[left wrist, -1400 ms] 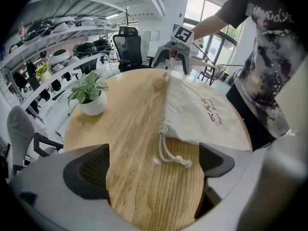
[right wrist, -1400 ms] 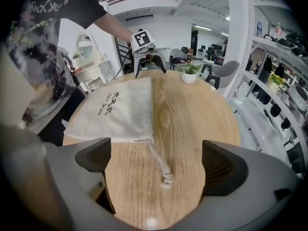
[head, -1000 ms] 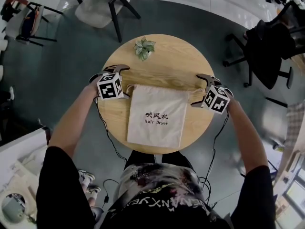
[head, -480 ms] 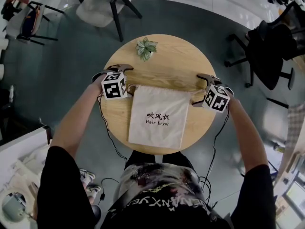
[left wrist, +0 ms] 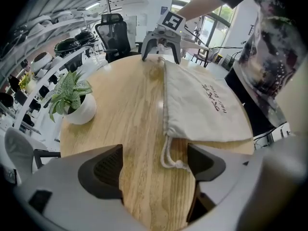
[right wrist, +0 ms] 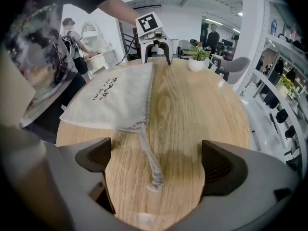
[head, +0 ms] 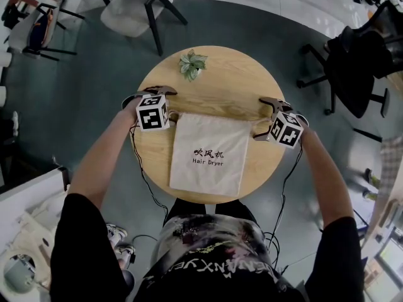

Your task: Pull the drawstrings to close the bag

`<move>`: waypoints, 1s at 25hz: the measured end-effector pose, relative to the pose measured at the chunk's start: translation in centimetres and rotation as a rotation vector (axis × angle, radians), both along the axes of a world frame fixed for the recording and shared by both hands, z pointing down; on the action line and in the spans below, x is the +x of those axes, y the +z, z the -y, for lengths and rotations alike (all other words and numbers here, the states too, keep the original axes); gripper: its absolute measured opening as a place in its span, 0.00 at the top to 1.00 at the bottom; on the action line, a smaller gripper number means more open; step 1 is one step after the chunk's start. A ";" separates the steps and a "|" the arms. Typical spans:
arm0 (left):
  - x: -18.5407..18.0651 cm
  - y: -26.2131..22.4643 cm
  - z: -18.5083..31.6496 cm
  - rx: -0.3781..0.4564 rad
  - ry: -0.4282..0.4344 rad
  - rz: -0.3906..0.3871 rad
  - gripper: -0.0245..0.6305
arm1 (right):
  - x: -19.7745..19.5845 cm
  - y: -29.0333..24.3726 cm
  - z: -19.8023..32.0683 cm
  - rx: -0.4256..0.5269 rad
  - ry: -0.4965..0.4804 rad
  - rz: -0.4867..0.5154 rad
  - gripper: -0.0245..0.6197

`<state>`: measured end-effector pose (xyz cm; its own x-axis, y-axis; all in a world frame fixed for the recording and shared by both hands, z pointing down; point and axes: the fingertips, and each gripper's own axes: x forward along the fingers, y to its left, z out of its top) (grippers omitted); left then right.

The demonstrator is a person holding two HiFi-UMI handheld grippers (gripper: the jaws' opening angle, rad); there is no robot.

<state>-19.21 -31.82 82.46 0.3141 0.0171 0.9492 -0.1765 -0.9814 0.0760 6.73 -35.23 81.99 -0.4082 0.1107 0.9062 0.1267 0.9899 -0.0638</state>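
1. The left gripper's fingers stood partly apart and had just been closing. The left cord's knot lay between them, just beside the pad on the bag's side. No squeeze showed, so nothing was held.
2. The right gripper's fingers stood wide apart. The right cord's frayed end lay on the wood between them, touched by neither.
3. The bag lay flat on the near half of the table. Its mouth was on the far side, with one gripper at each mouth corner.
4. Only the head view showed the bag whole, with its "Hair Dryer" print and its near edge just inside the table's near rim. In that view the cubes hid the cord ends.
5. Only the gripper views showed the cords, the knot and the ribbed dark pads.
6. The bag was pale cream woven cloth, roughly rectangular, and slightly gathered where the cords left it.
7. The cords were twisted off-white rope.
8. The table was round, of light wood with a plain grain.
9. The plant had green-and-white leaves in a small round white pot.
10. Bare wood lay between the bag's mouth and the plant, which stood near the far rim, well apart from the bag.
11. Each gripper stood near the table's side rim. Grey-green floor ringed the table, and a chair stood well apart, far left.
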 end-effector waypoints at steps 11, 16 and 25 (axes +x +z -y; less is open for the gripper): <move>0.2 -0.5 0.0 0.013 -0.017 0.012 0.62 | 0.2 -0.5 0.3 0.001 0.003 0.011 0.21; 0.2 -0.4 -0.4 0.008 -0.027 0.012 0.69 | 0.4 -0.8 -0.2 -0.003 -0.002 0.019 0.33; 0.3 -0.5 -0.6 0.000 -0.069 0.005 0.79 | 0.7 -1.2 -1.1 -0.004 -0.001 0.027 0.58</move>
<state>-18.94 -31.17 81.99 0.3093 -0.0043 0.9510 -0.2445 -0.9667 0.0752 7.48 -34.16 80.78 -0.4324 0.1148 0.8943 0.1295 0.9895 -0.0644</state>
